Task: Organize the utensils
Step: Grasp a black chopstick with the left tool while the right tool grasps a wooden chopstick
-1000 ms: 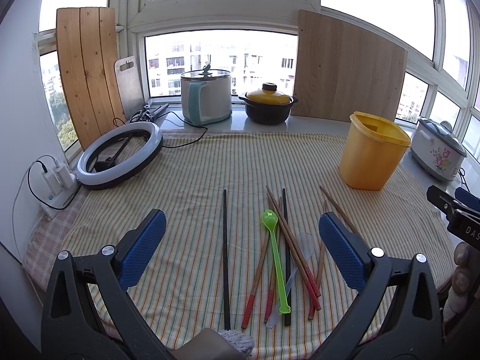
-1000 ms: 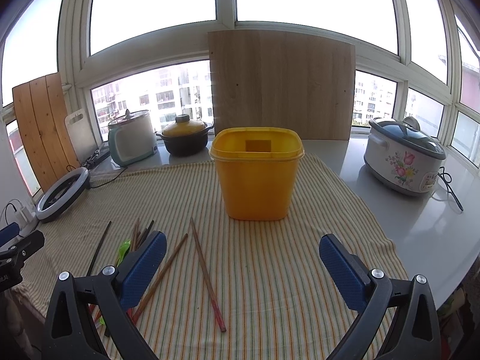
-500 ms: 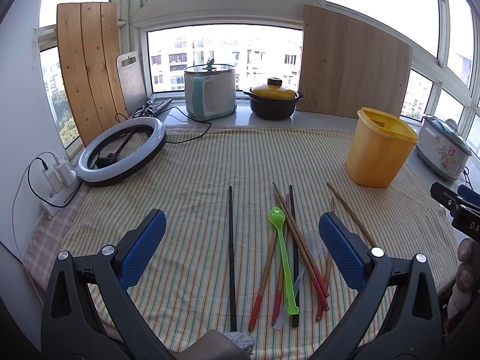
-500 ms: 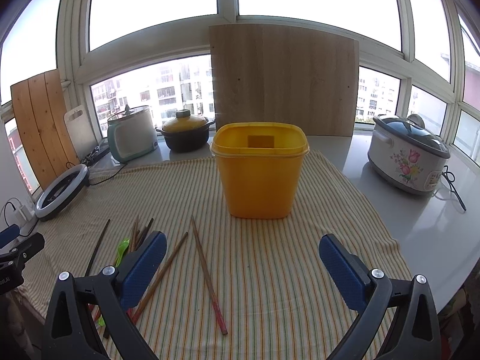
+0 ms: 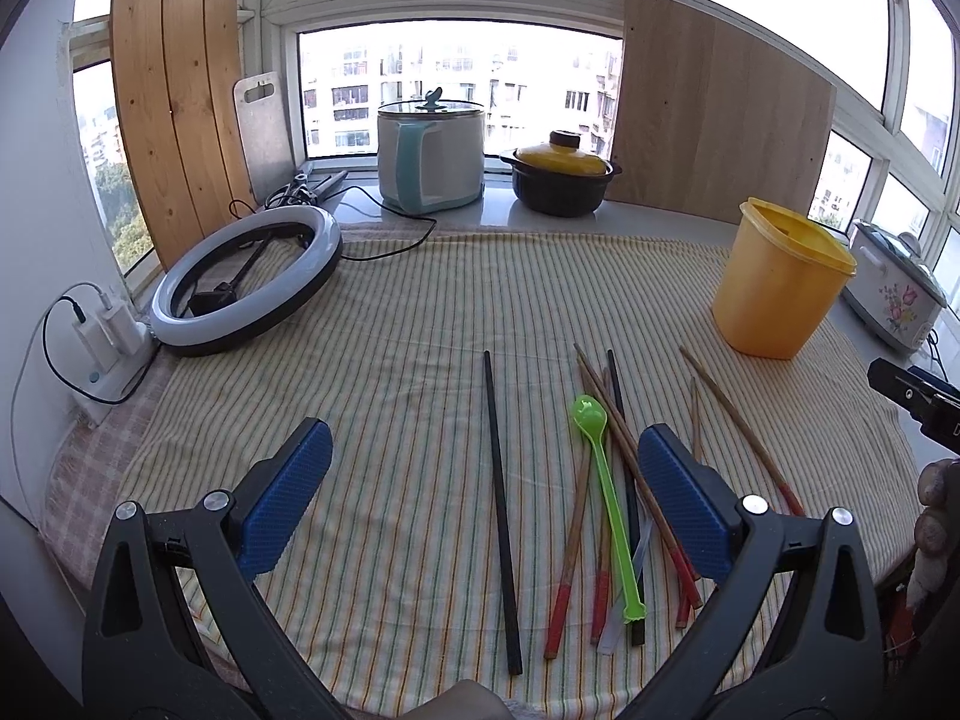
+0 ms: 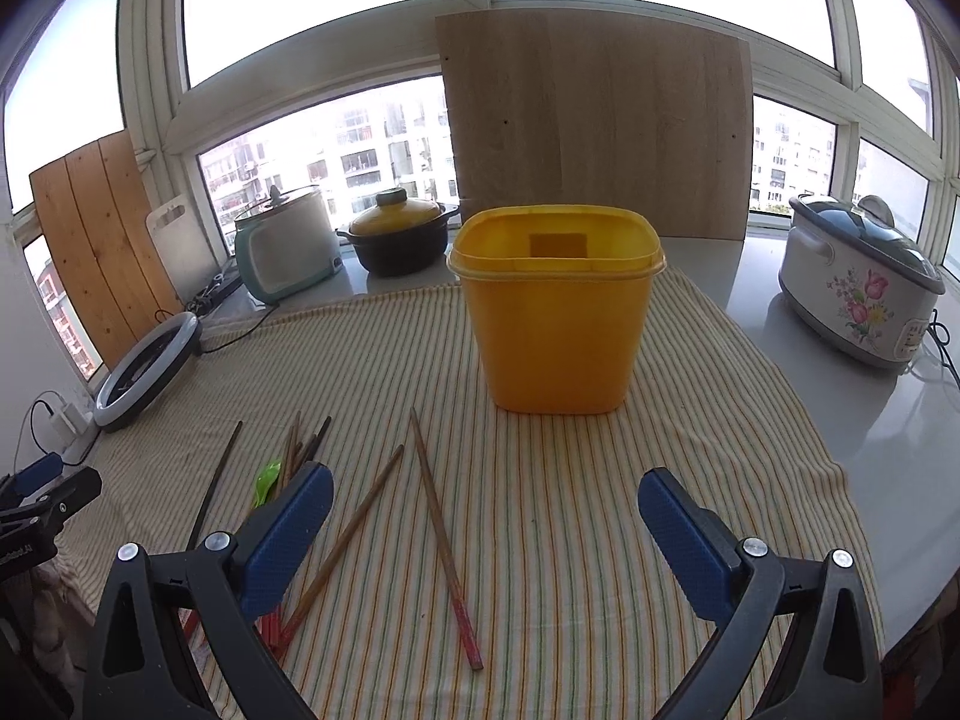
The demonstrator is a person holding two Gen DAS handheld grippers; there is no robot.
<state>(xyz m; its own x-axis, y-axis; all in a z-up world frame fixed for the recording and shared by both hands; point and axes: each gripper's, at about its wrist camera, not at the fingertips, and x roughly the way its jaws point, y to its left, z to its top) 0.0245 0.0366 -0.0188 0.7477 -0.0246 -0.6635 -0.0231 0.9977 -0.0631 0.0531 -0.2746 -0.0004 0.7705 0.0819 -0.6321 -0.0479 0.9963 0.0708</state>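
On the striped cloth (image 5: 408, 324) lie a black chopstick (image 5: 498, 492), a green plastic spoon (image 5: 606, 486), a clear spoon (image 5: 618, 618) under it, and several red-tipped wooden chopsticks (image 5: 570, 534). A yellow bin (image 5: 780, 282) stands open at the far right, straight ahead in the right wrist view (image 6: 558, 324). My left gripper (image 5: 480, 492) is open and empty above the black chopstick. My right gripper (image 6: 480, 534) is open and empty above a wooden chopstick (image 6: 441, 534), short of the bin.
A ring light (image 5: 246, 282) and a charger block (image 5: 102, 324) lie at the left. A rice cooker (image 5: 429, 150) and a clay pot (image 5: 561, 177) stand on the sill. A flowered cooker (image 6: 864, 282) is at the right. Wooden boards (image 6: 594, 126) lean on the windows.
Both grippers have drifted slightly forward over the cloth and stayed open. The utensils and bin have not moved.
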